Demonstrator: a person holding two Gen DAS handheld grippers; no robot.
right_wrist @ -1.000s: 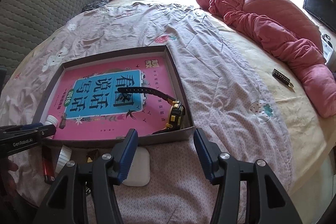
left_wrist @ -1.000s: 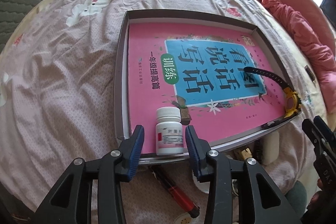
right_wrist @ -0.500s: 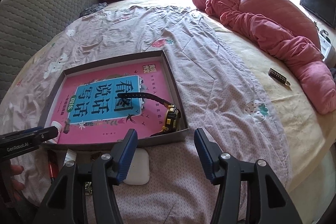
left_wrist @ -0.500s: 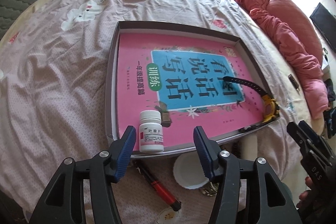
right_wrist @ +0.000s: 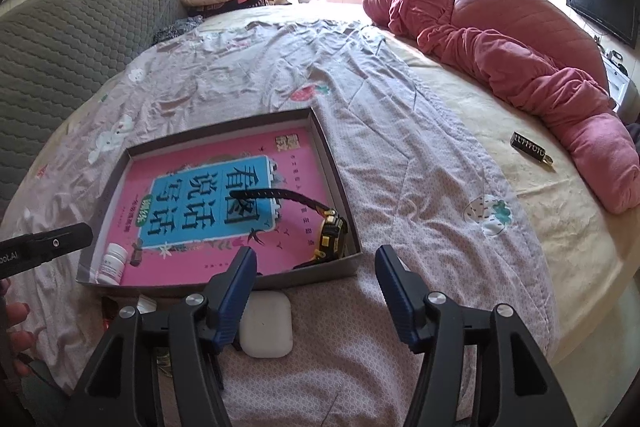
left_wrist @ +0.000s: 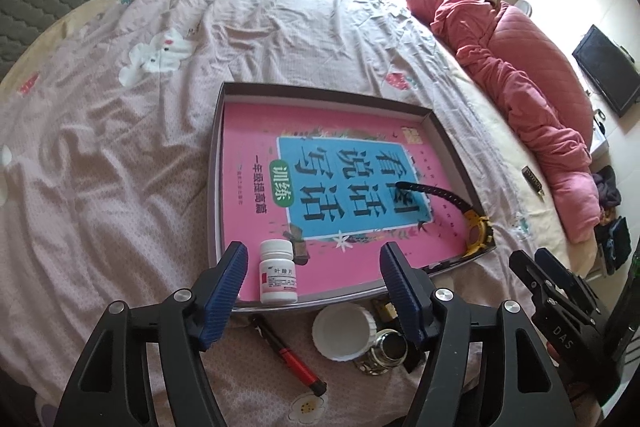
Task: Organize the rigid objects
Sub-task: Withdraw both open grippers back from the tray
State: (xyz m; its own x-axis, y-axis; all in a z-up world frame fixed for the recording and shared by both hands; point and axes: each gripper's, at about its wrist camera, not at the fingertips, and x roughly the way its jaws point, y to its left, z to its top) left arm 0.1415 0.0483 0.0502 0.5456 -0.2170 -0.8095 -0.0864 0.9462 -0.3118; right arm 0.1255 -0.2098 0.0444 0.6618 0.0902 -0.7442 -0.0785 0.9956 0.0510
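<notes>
- Left wrist view — the left gripper (left_wrist: 314, 267) hangs over the near edge of the shallow box (left_wrist: 214, 163) on the bed (left_wrist: 100, 147); its fingers have just been spreading and stand released, nothing pressed between them. The white pill bottle (left_wrist: 278, 277) stands upright inside the box at its near left corner, free of the pads.
- Already in the box by this view: the pink workbook (left_wrist: 256, 131) lining the floor, the bottle, and a yellow-and-black watch (left_wrist: 476, 227) at the near right corner.
- Left on the bed just outside the near wall: a red-and-black pen (left_wrist: 288, 351), a white lid (left_wrist: 344, 331), a small dark jar (left_wrist: 386, 345) — so the sorting looks partly done.
- Writing: the workbook's big characters read 看图说话写话, with 训练 in a green oval; the bottle label reads 叶酸片; the other gripper's body shows "DAS".
- Right wrist view — the right gripper (right_wrist: 316, 267) has fingers parted and empty, just widened, poised above a white earbud case (right_wrist: 266, 323) lying on the bed beside the box's near wall; probably the next pick.
- A dark keyring tag (right_wrist: 528, 147) lies well apart near the pink quilt (right_wrist: 520, 67); its lettering is too small to read surely.
- The left tool's side shows "…oot.AI".
</notes>
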